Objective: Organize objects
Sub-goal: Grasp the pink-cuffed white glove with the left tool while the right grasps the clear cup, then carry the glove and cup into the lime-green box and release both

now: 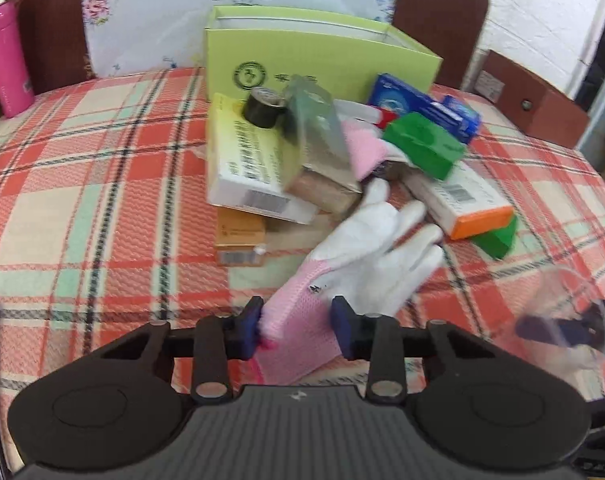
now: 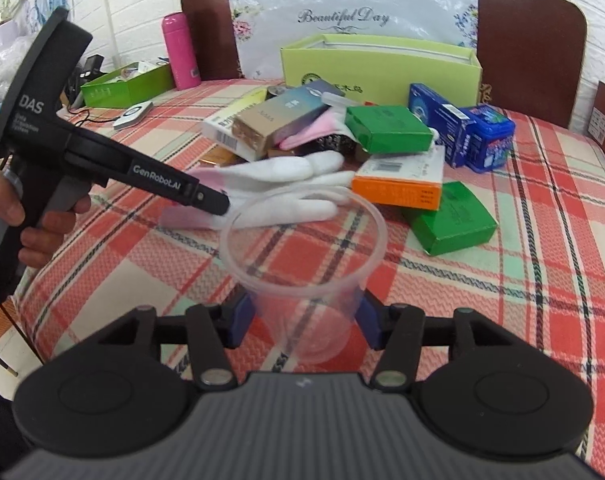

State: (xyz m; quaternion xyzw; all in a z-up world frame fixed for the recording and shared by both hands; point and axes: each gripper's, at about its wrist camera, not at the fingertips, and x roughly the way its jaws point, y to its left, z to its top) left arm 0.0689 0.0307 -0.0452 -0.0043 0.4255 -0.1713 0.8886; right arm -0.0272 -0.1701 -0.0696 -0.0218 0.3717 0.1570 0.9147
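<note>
left claw point(image 1: 296, 322): clamped on the glove point(image 1: 354, 256) cuff
right claw point(image 2: 304, 322): clamped round the cup point(image 2: 302, 248)
box point(image 1: 318, 52): far ahead, looks empty
progress: barely started, pile point(image 1: 322, 152) still ahead of both claws

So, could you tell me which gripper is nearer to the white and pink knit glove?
Left. The left gripper grips the white and pink knit glove at its cuff; the right gripper holds a clear plastic cup just beside it.
</note>
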